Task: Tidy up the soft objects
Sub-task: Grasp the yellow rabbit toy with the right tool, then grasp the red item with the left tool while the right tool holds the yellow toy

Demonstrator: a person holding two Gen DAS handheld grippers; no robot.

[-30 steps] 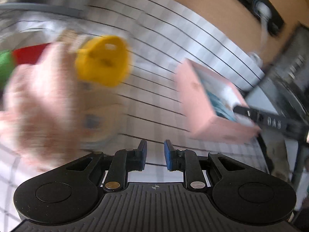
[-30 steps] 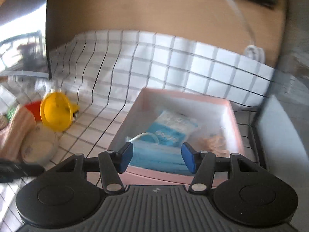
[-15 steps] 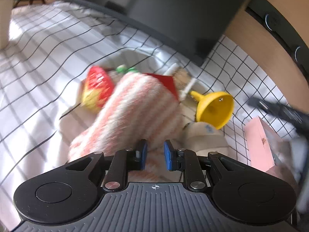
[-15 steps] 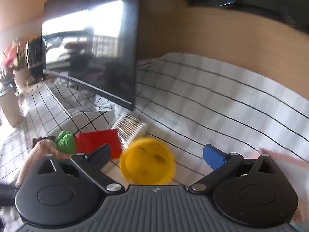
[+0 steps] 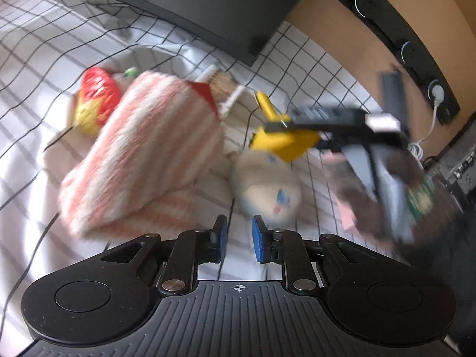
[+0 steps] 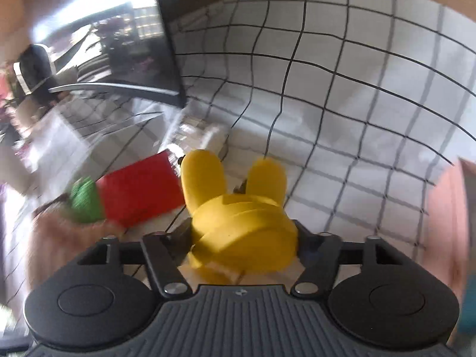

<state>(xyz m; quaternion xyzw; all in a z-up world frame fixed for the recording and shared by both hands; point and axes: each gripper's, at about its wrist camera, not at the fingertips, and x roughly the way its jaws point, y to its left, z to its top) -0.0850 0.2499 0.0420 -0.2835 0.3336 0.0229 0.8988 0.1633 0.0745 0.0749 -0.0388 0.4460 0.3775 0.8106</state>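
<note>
Right gripper (image 6: 244, 238): jaws closing around the yellow plastic rabbit-eared toy (image 6: 238, 214), body wedged between the fingers, the two ears pointing away from the camera; pads hidden behind it, so firm contact cannot be confirmed. Seen from the left wrist camera as a blurred black tool (image 5: 342, 119) clamping the same yellow piece above the heap. Left gripper (image 5: 239, 239): blue pads narrowly apart, nothing between them, hovering over the white black-gridded cloth (image 5: 35, 44).

Just beyond the left pads, a round beige stuffed pouch with a small blue-and-red print (image 5: 267, 187); beside it, touching, a folded pink-and-white striped fluffy towel (image 5: 142, 154). Behind the towel, a red-and-yellow crinkly packet (image 5: 95, 101), a flat red square (image 6: 139, 193) and a green knitted lump (image 6: 84, 199). Pink box edge (image 6: 446, 208) at the far right of the right wrist view.

Step in hand, by judgement: picking the yellow toy out of the heap. Next: finish the squeeze, lift clear, carry toward the pink box; risk of slipping on smooth plastic.
</note>
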